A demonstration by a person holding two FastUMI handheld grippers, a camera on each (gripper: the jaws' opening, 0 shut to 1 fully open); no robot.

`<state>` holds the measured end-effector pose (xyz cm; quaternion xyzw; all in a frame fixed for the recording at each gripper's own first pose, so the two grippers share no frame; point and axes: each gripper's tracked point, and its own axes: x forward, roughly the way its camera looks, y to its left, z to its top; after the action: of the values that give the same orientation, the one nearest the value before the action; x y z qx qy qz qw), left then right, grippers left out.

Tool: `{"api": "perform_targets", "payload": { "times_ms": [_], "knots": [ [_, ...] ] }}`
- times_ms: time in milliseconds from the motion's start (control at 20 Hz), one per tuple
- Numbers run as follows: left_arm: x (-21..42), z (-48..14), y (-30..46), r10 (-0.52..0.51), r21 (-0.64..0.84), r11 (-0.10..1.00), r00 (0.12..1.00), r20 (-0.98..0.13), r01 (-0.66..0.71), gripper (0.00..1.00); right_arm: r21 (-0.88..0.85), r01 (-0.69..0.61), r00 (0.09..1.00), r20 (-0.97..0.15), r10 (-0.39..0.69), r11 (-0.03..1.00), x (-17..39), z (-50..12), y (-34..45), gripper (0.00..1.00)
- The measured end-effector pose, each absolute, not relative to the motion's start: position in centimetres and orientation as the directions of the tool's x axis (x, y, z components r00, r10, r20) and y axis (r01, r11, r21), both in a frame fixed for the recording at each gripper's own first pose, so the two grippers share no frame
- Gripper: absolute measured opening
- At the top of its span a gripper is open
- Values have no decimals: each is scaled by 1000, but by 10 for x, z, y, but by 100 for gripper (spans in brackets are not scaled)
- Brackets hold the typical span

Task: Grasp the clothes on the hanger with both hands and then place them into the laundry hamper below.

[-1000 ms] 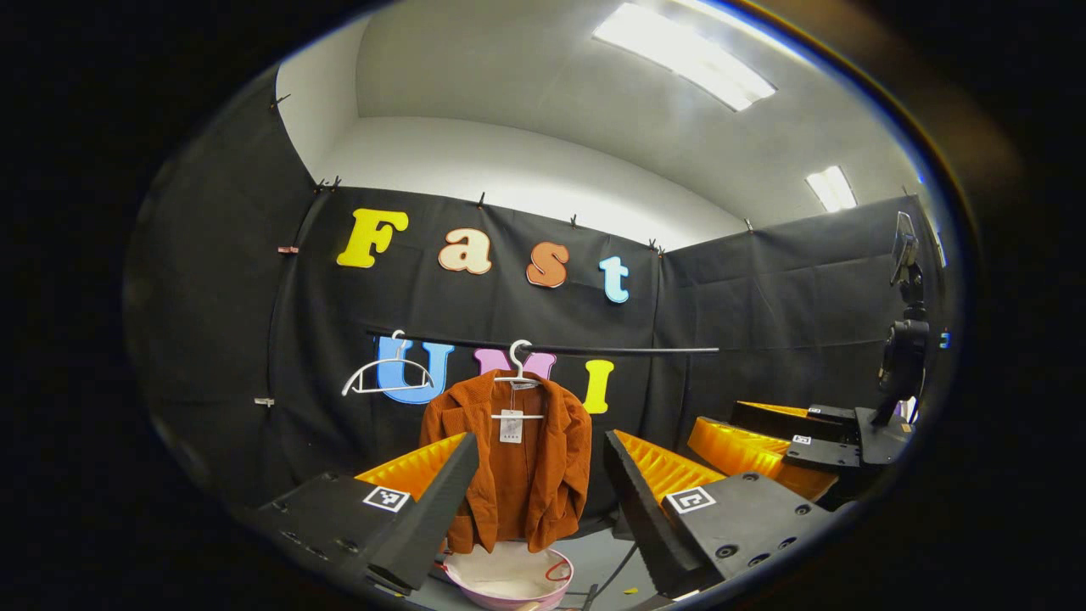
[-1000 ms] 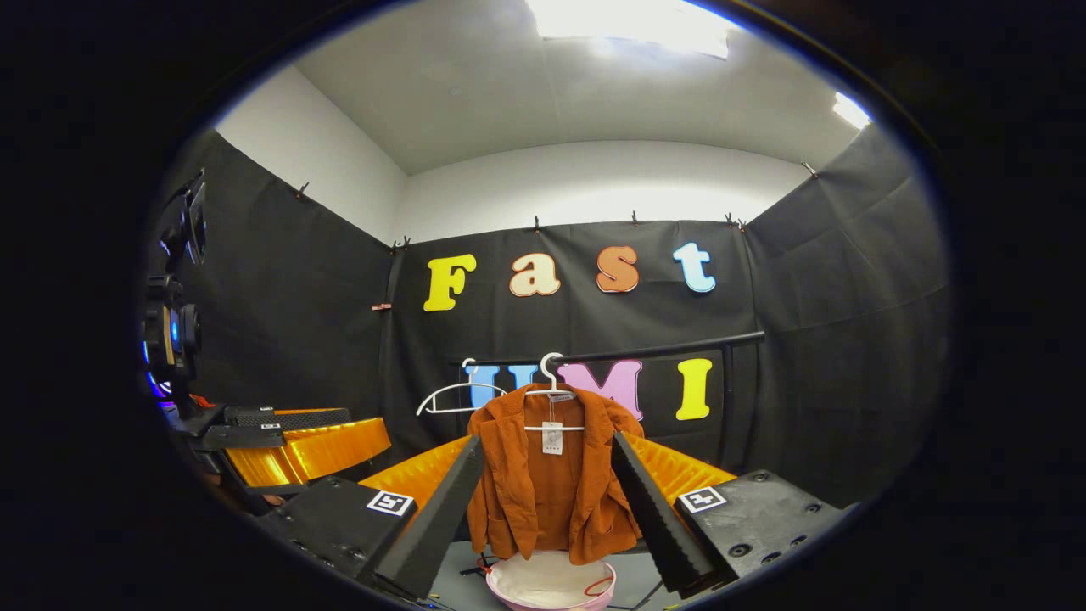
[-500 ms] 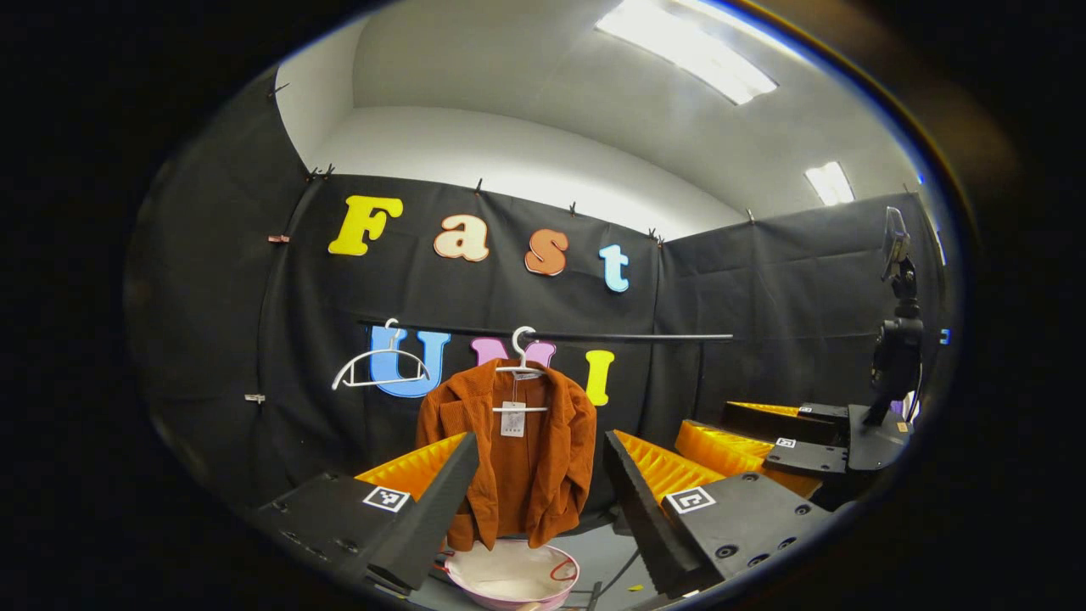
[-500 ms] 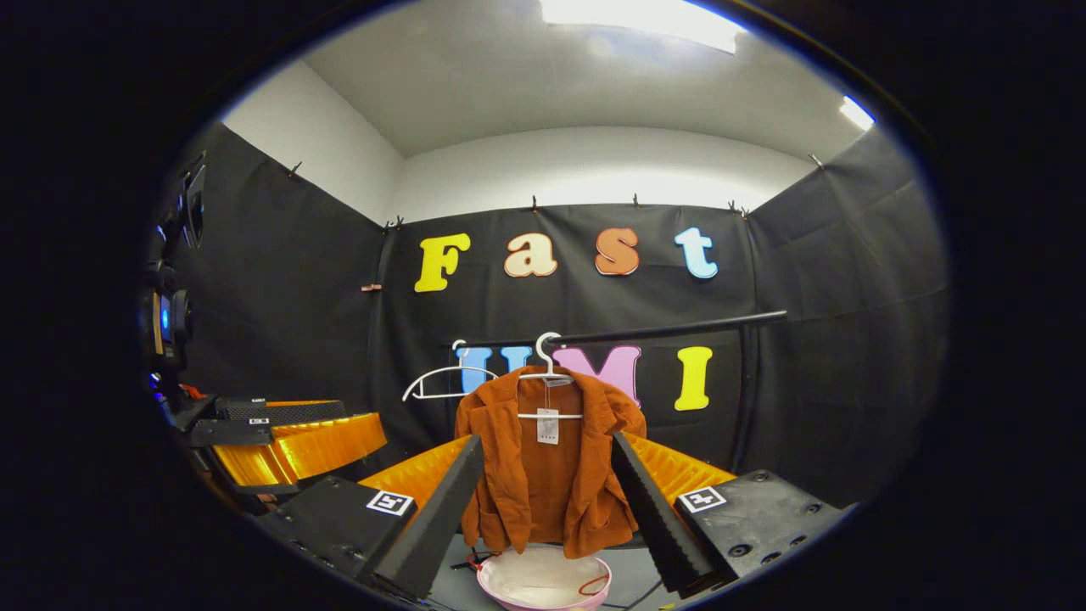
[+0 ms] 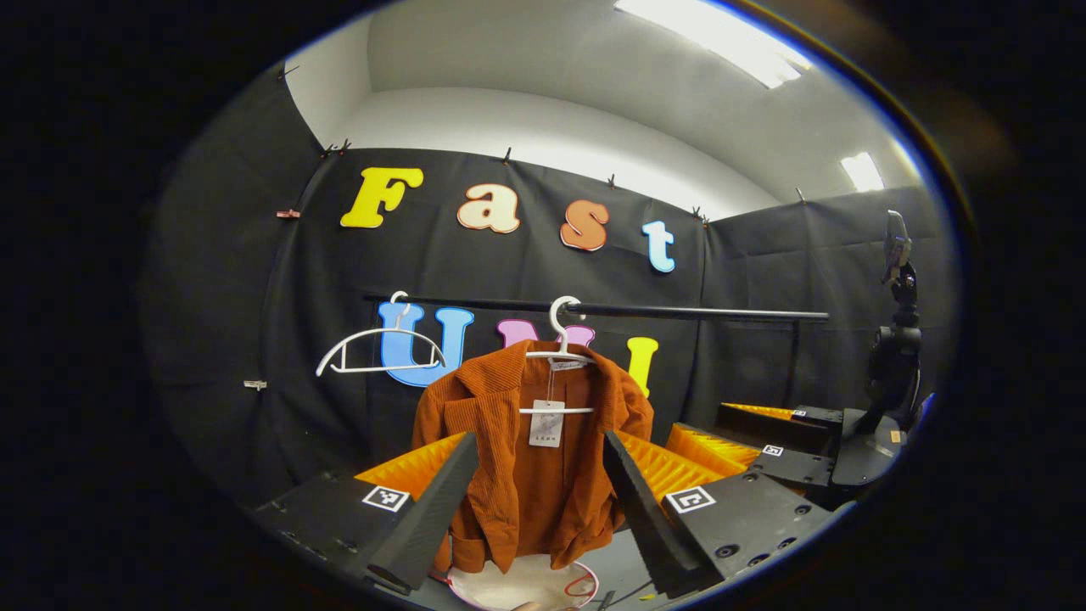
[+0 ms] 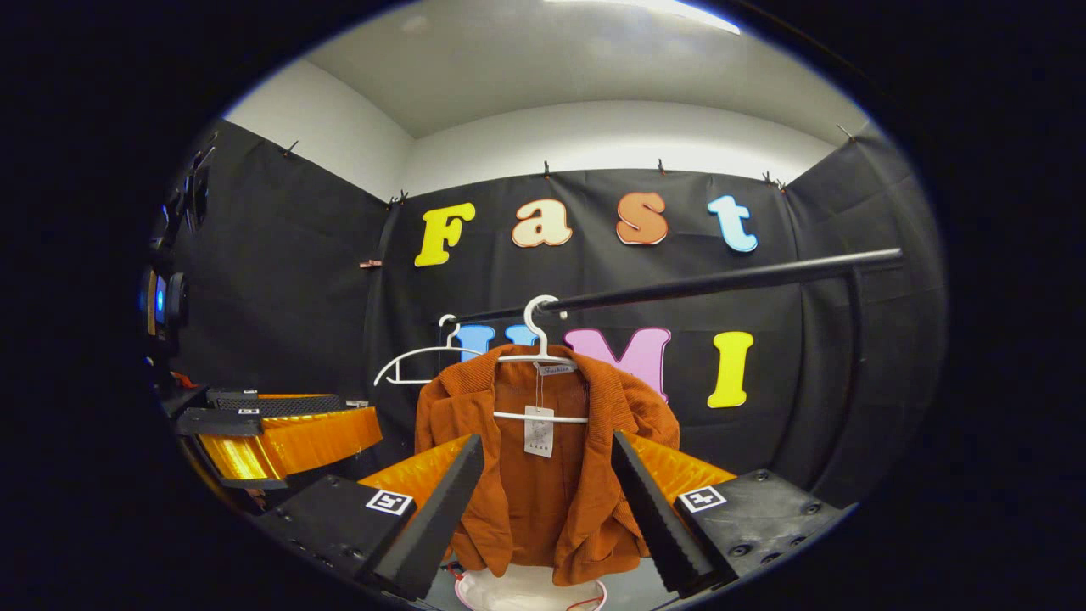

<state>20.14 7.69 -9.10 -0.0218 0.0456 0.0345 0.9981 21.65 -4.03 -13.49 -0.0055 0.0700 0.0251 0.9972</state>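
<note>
A rust-orange jacket (image 5: 526,458) (image 6: 547,475) hangs on a white hanger (image 5: 560,339) (image 6: 534,339) from a black rail (image 5: 679,311) (image 6: 721,280). Under it stands a pink-rimmed white hamper (image 5: 522,585) (image 6: 530,590). My left gripper (image 5: 539,484) is open, its fingers framing the jacket from a short way off. Open too, my right gripper (image 6: 547,488) faces the jacket with a finger on each side of it. In the left gripper view the right gripper (image 5: 764,441) is at the right; in the right gripper view the left gripper (image 6: 271,424) is at the left.
An empty white hanger (image 5: 377,348) (image 6: 416,365) hangs on the rail left of the jacket. A camera stand (image 5: 891,339) rises at the right of the booth. A cable lies on the grey floor (image 5: 615,560) by the hamper.
Both grippers have moved forward toward the jacket, which now looks larger and sits between the fingers in each view. Both stay open.
</note>
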Motion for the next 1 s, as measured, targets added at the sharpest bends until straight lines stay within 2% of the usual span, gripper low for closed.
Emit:
{"api": "perform_targets", "payload": {
  "times_ms": [450, 550, 850, 1000],
  "knots": [
    [295, -161, 101, 198, -27, 978, 964, -179, -205, 94, 61, -60, 949, -305, 76, 996, 294, -229, -88, 97],
    [306, -168, 116, 249, -22, 966, 952, -177, -257, 95, 72, -59, 940, -332, 79, 996, 305, -244, -92, 96],
    [340, -199, 146, 321, -25, 942, 920, -224, -335, 95, 83, -57, 915, -395, 85, 995, 329, -278, -99, 96],
    [346, -205, 158, 361, -26, 927, 908, -214, -375, 95, 91, -54, 904, -418, 87, 994, 336, -290, -102, 96]
  ]
}}
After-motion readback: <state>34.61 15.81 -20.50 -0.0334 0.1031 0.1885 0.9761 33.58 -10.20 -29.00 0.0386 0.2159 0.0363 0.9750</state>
